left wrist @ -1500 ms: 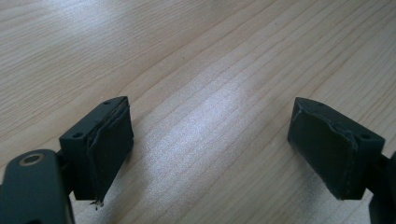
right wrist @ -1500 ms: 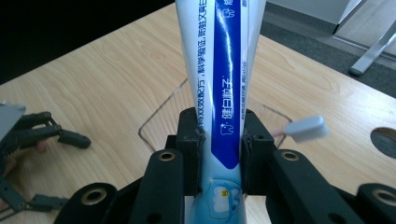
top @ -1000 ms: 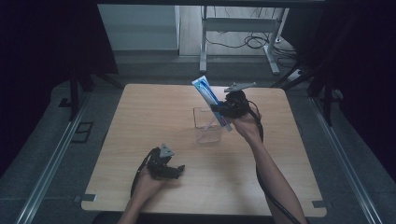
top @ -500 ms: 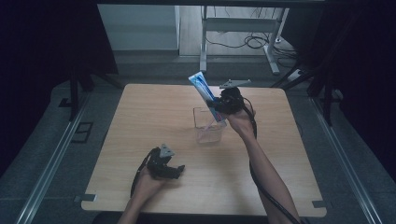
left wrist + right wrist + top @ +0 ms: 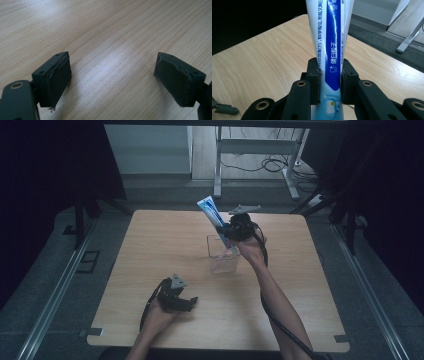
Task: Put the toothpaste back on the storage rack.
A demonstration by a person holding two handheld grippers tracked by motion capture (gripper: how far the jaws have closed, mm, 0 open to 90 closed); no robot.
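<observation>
Two jaws of right gripper [image 5: 329, 75] pinching toothpaste tube [image 5: 332, 45], tube tilted over clear plastic cup [image 5: 222, 255], left gripper [image 5: 112, 82] spread, well apart from cup

Bare bench [image 5: 150, 250] on left half & near edge, free passage there. Clear container [image 5: 222, 255] mid-bench, sole obstacle on surface. Toothpaste tube [image 5: 215, 220] slanting up out of it, clamped by right gripper [image 5: 235, 231], blocking space above rim. Left gripper [image 5: 187, 302] low near front edge, open fingers [image 5: 58, 80] w/ bare wood between
</observation>
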